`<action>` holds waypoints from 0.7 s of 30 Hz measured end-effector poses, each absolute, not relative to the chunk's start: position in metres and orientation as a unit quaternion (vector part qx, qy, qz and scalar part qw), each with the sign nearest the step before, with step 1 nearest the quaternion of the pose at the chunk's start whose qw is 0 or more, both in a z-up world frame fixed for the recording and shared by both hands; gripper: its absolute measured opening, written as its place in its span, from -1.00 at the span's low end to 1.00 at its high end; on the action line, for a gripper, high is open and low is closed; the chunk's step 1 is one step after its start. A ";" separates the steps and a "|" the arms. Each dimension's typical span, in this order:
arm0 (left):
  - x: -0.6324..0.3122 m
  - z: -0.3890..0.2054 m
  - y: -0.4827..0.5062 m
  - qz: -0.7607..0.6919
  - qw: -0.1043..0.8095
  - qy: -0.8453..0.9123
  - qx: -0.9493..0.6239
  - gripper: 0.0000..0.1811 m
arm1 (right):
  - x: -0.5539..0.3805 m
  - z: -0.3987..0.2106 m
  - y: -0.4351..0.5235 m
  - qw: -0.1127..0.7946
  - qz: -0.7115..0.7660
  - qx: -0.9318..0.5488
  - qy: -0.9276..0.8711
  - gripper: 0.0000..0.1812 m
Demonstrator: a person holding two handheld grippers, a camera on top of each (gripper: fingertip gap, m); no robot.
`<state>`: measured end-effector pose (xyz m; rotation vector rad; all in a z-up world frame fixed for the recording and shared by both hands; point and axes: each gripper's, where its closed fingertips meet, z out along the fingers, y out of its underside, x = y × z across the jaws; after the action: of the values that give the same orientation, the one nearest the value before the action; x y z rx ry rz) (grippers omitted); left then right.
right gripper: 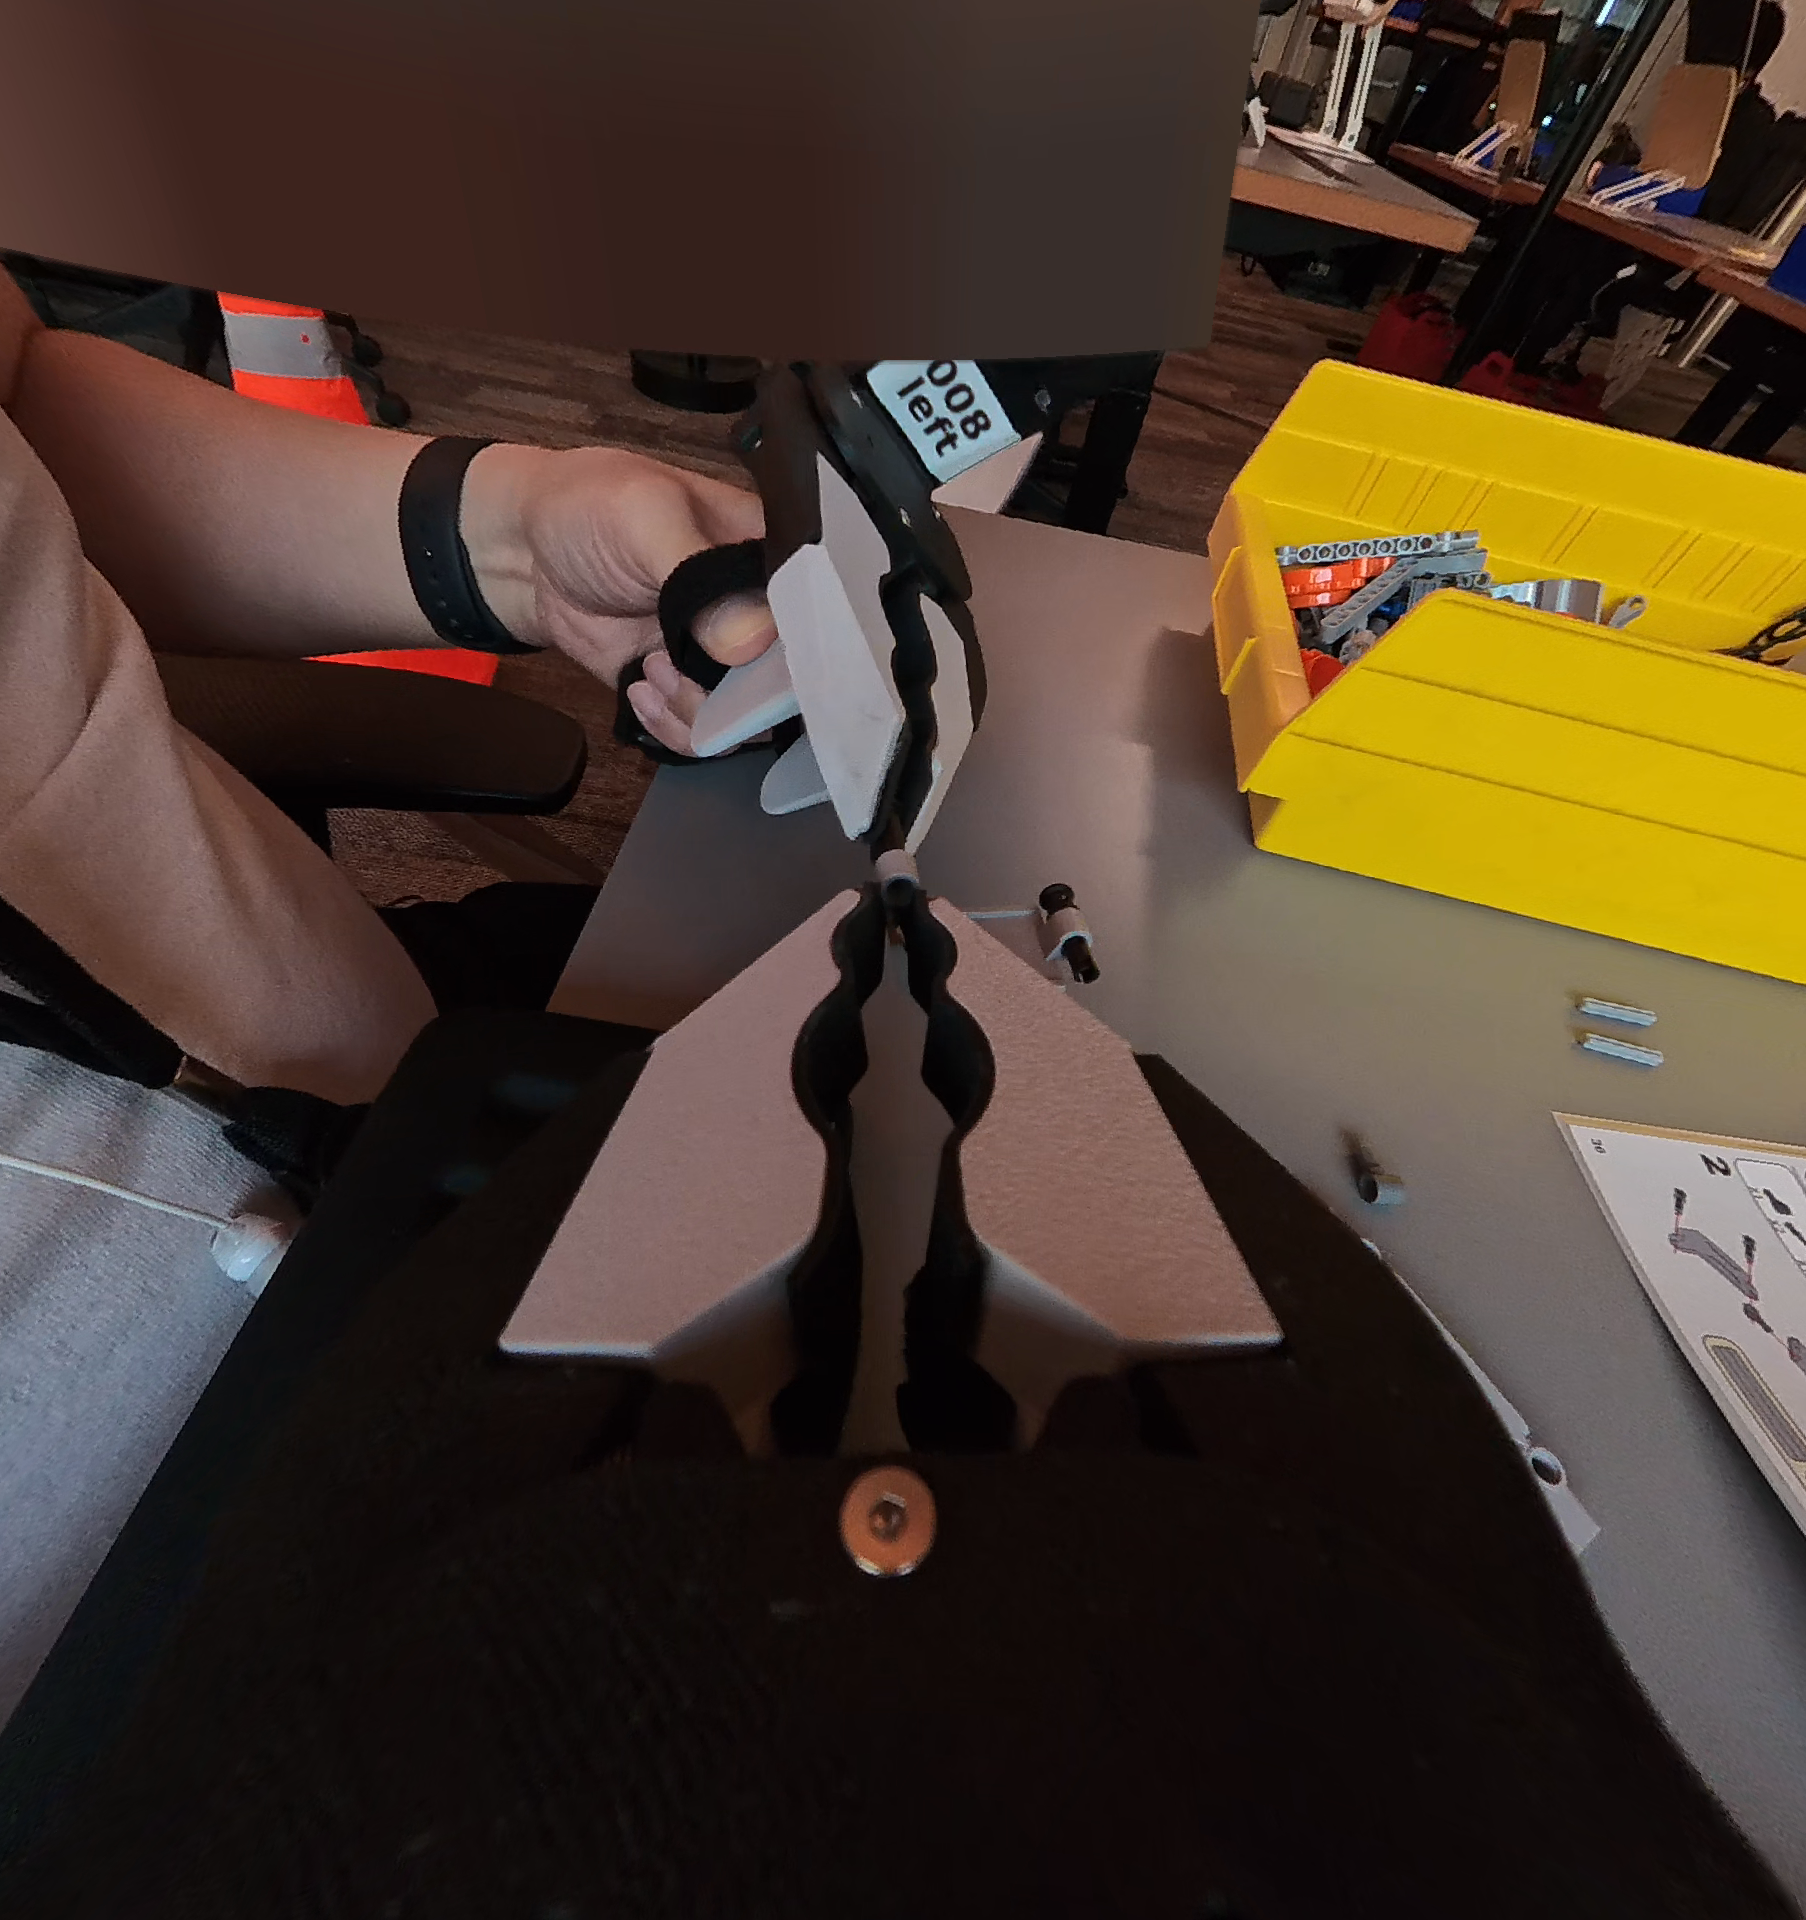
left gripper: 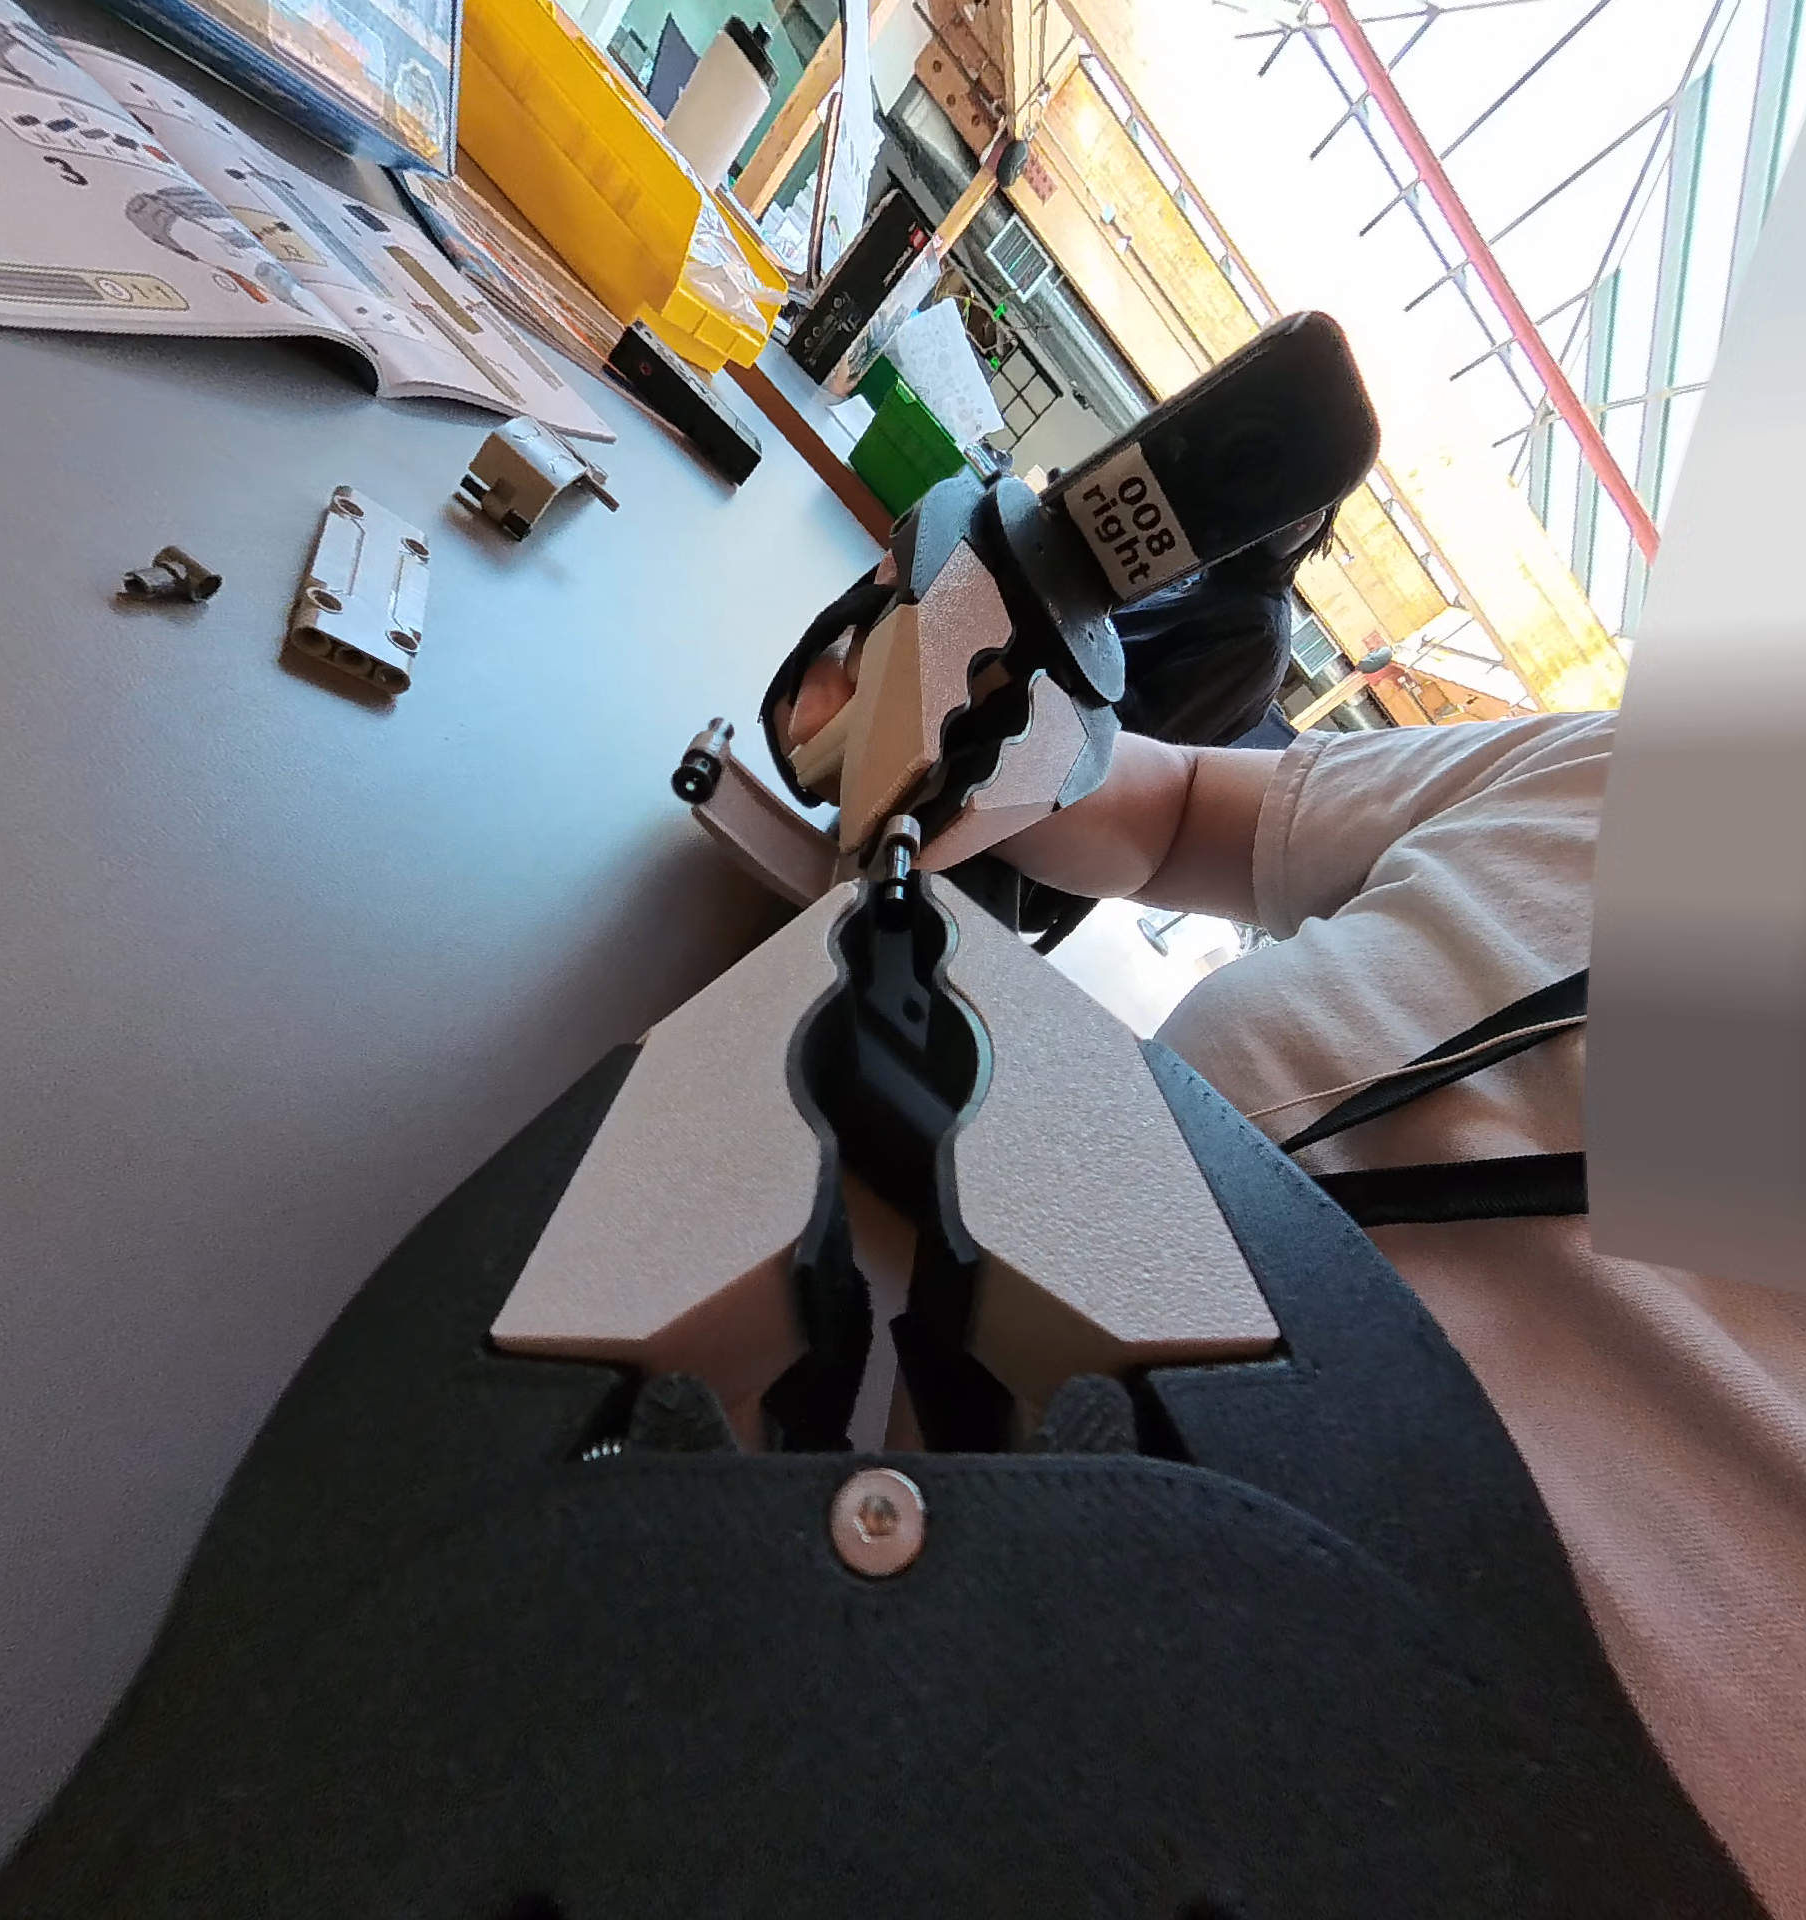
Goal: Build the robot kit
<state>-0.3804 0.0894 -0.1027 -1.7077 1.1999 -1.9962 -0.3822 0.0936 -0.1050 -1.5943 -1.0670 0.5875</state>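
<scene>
In the left wrist view my left gripper (left gripper: pixel 894 906) is shut on a black angled part (left gripper: pixel 883 1039) that runs up between its fingers. My right gripper (left gripper: pixel 883 831) meets it tip to tip, held in a person's hand. A small pin with a grey collar (left gripper: pixel 899 854) bridges the two tips. In the right wrist view my right gripper (right gripper: pixel 891 912) is shut on that pin (right gripper: pixel 897 868), and the left gripper (right gripper: pixel 891 826) comes down onto it from above. Both are held above the near edge of the grey table (right gripper: pixel 1138 1039).
In the left wrist view: two tan panel pieces (left gripper: pixel 359 587) (left gripper: pixel 525 473), a small dark connector (left gripper: pixel 170 575), an open instruction booklet (left gripper: pixel 203 239), a curved grey piece (left gripper: pixel 748 821). In the right wrist view: yellow bins (right gripper: pixel 1564 748) of parts, a loose pin (right gripper: pixel 1067 930), two grey axles (right gripper: pixel 1616 1029). The tips of both grippers are at nearly the same place. From either gripper's tips it is about 15 centimetres to the small dark connector (left gripper: pixel 170 575). My right wrist view (right gripper: pixel 1379 1170) looks at it from another angle.
</scene>
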 end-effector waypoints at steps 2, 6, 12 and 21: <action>-0.380 -0.103 0.090 -0.685 0.125 0.411 -0.588 -0.96 | -0.382 -0.106 0.094 0.538 0.242 -0.671 -0.450 -0.99; -0.381 -0.104 0.089 -0.685 0.121 0.413 -0.588 -0.96 | -0.383 -0.107 0.093 0.535 0.240 -0.670 -0.455 -0.99; -0.382 -0.107 0.088 -0.681 0.113 0.416 -0.592 -0.96 | -0.385 -0.111 0.091 0.529 0.235 -0.670 -0.464 -0.99; -0.383 -0.109 0.087 -0.679 0.107 0.415 -0.595 -0.96 | -0.385 -0.113 0.091 0.528 0.233 -0.671 -0.466 -0.99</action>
<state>-0.3827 0.0870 -0.1093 -1.7523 1.2231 -2.0004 -0.3854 0.0909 -0.1125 -1.6035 -1.1130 0.5563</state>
